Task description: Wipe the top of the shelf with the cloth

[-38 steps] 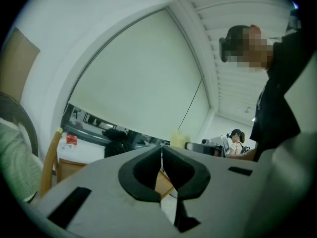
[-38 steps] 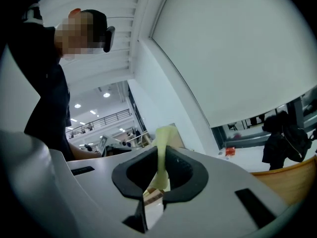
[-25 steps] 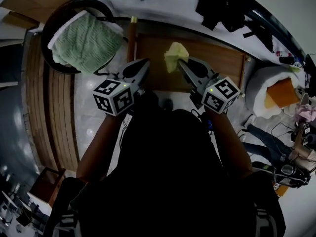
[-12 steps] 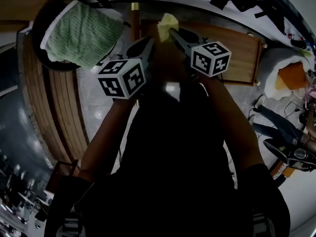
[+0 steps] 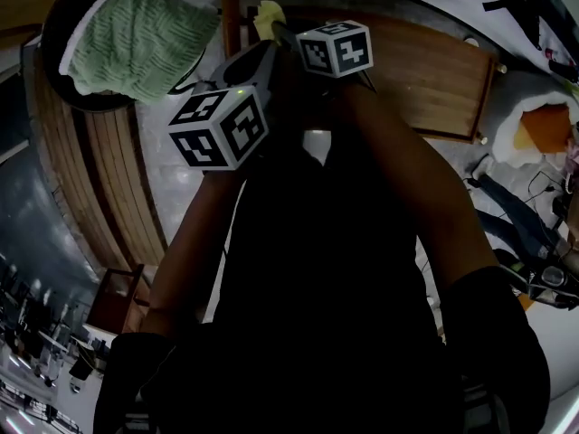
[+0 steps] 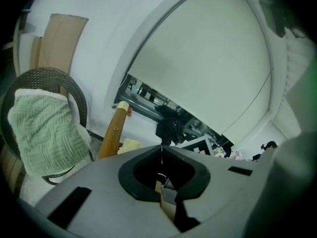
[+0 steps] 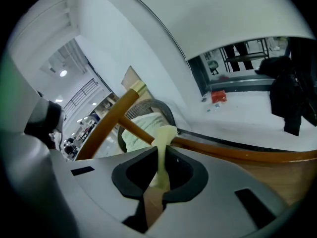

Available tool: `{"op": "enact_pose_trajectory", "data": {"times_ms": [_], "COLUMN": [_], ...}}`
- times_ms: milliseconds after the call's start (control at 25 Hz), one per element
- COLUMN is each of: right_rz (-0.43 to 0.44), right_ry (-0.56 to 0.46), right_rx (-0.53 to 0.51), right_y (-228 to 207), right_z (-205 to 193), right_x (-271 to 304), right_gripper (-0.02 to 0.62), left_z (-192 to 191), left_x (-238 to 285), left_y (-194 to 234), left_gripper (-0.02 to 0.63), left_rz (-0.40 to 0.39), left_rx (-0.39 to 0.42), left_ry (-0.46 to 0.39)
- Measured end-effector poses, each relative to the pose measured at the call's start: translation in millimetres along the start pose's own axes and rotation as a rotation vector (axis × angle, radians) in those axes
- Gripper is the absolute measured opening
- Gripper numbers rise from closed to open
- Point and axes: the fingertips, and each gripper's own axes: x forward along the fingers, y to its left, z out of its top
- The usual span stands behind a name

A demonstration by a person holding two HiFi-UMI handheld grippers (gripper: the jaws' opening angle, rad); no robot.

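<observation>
Right gripper: fingers pinching pale yellow cloth at left end of brown wooden shelf top.
Left gripper: fingers pressed together, empty.
Risk: cloth likely slips free if dragged hard.

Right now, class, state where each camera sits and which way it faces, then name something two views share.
Head view: on the person's head, facing steeply down over the shelf; both arms, left gripper and right gripper show.
Left gripper view: on the left gripper, facing along its shut fingers toward a white wall.
Right gripper view: on the right gripper, facing along fingers shut on the yellow cloth.
Shared: green towel, in all three.
</observation>
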Motion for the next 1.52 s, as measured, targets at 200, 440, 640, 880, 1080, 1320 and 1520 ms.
{"op": "enact_pose_trajectory", "data": {"times_ms": [200,440,640,880,1080,1320,1520], "right_rz": [-0.024,-0.099,-0.131,-0.168,-0.185,-0.220,-0.240], "right_ry": [0.051,0.083,0.082,0.081,0.068,0.049,0.033], "right_rx": [-0.026,-0.071,-0.075,-0.049,-0.031,-0.015,-0.010], "right_y": [-17,-33,-59,-93,-118,-152,-182], "right_z": [-17,-24,-25,-34,-41,-46,-48], "right_x": [23,14,-13,-49,-73,-112,-140], "right_gripper": [0.046,0.047,0.046,0.048,0.048,0.046,0.048], "left_z": [-15,-34,-50,-59,-62,-72,-78], "left_x": [10,18,43,72,92,118,136], "left_y": [5,8,-8,-33,-57,-94,-123], "left_gripper": [0.015,0.015,0.015,0.015,0.015,0.015,0.015], "left_rz": [0.043,0.080,0.070,0.041,0.019,-0.014,-0.031], "left_rx": [-0.062,-0.057,-0.061,-0.066,-0.031,-0.038,-0.016], "left_ry": [0.026,0.054,0.099,0.103,0.114,0.118,0.130]}}
